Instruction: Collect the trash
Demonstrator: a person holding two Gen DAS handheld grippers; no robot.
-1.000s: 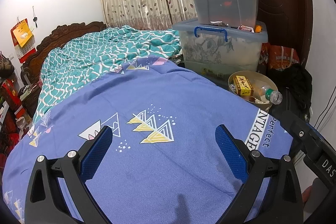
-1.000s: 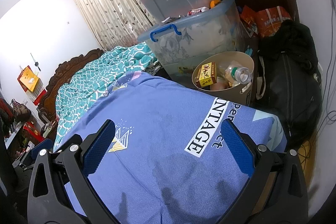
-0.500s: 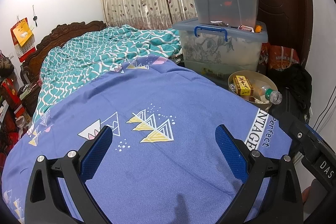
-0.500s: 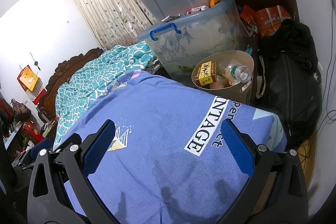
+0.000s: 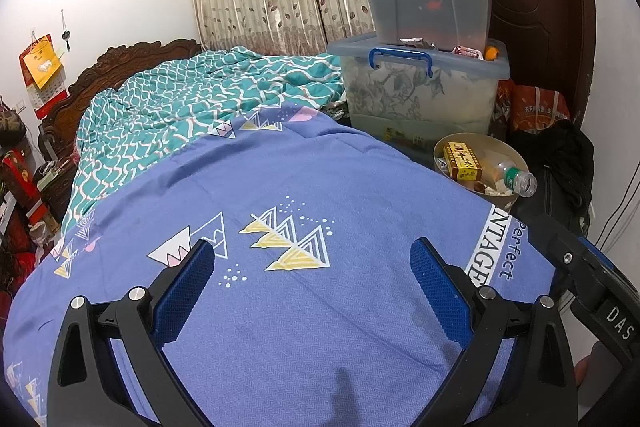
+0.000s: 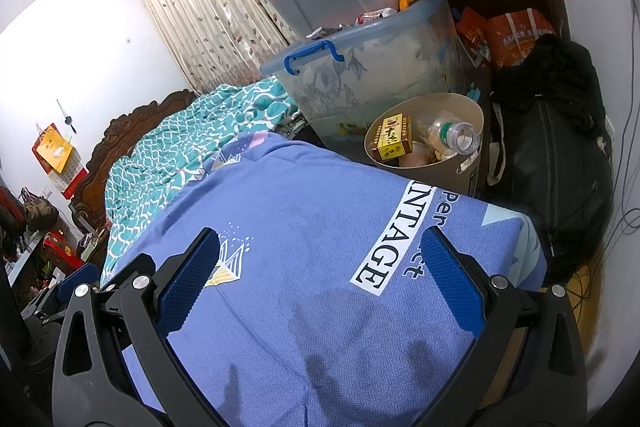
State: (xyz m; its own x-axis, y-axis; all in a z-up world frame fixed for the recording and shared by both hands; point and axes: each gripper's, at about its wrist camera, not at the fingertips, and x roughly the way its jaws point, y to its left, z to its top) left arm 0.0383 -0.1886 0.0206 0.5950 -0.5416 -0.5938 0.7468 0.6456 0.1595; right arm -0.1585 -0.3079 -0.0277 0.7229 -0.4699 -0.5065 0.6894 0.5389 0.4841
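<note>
Both grippers gape empty over the bed; the trash bin stands beyond its far-right edge, nearer the right gripper than the left gripper.

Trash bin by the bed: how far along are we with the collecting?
Done: the trash bin already holds a yellow box and a plastic bottle. In hand: nothing; the left gripper and right gripper are both open over the blue bedsheet. Left: no loose trash shows on the sheet.
</note>
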